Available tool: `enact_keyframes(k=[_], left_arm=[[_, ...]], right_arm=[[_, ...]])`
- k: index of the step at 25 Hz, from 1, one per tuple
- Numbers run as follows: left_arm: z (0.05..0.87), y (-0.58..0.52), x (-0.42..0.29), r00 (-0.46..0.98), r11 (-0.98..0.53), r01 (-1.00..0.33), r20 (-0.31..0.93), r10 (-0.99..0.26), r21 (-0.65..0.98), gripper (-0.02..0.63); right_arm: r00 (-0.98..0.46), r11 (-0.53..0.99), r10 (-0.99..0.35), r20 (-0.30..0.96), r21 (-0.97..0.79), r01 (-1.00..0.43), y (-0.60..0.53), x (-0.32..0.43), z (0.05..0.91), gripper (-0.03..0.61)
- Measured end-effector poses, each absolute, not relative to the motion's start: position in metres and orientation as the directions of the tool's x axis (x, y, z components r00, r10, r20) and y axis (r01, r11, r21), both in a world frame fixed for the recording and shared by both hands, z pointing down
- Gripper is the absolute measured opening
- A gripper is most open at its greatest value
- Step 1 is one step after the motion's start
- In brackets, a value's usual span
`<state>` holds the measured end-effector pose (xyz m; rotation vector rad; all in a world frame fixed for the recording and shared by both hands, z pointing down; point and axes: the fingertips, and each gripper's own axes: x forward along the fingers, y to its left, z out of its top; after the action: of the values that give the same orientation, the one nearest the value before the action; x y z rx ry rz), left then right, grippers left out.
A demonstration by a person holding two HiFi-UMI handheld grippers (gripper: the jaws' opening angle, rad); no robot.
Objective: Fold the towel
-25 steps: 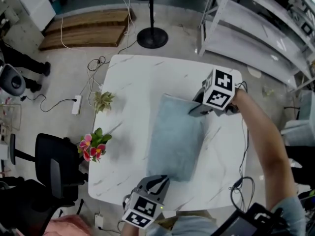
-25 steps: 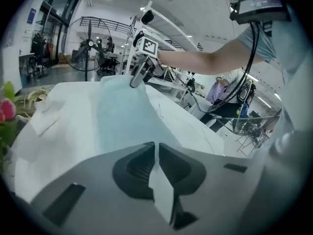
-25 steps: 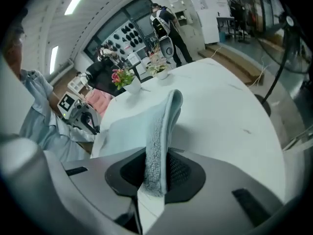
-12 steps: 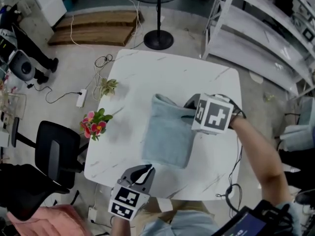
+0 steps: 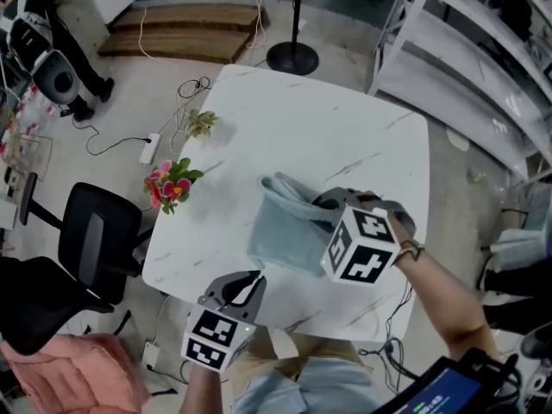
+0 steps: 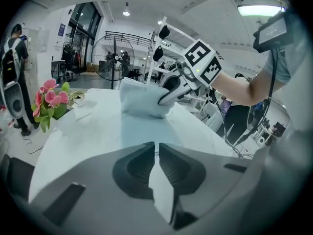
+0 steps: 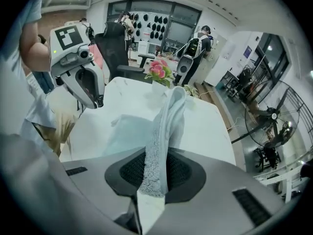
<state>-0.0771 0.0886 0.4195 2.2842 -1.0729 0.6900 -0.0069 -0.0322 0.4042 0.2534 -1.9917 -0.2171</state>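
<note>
Head view: towel edge (image 5: 286, 190), right tongs (image 5: 326, 202)

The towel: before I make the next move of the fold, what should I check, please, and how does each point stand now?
1. Right gripper grips the towel: ok, its fingers are shut on a raised edge.
2. Left gripper is free: ok, fingers together, nothing between them.
3. Lower layer lies flat on the table: ok, as far as the head view shows.
4. Flowers are out of the way: ok, they stand at the table's edge, apart from the towel.
5. Fold is laid down: not ok, the raised edge hangs in the air.
6. Corners match: cannot tell, the right gripper hides them.
</note>
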Motion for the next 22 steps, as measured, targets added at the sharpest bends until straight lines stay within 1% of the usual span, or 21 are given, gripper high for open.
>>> enact_keyframes(k=[8,17,22], left_arm=[[0.427,0.093,-0.083,0.54,-0.527,-0.816,0.636,-0.551,0.237,0.032],[0.432,0.098,-0.084,0.534,-0.511,-0.823,0.647,-0.545,0.248,0.031],[0.438,0.1,-0.085,0.531,-0.503,-0.825,0.654,-0.538,0.257,0.031]], right_arm=[[-0.421,0.923,-0.358,0.833,0.384,-0.026,0.003,-0.019,0.42,0.092],[-0.374,0.877,-0.426,0.824,0.478,0.052,0.027,-0.026,0.469,0.098],[-0.376,0.832,-0.483,0.79,0.549,0.085,0.031,-0.032,0.49,0.1]])
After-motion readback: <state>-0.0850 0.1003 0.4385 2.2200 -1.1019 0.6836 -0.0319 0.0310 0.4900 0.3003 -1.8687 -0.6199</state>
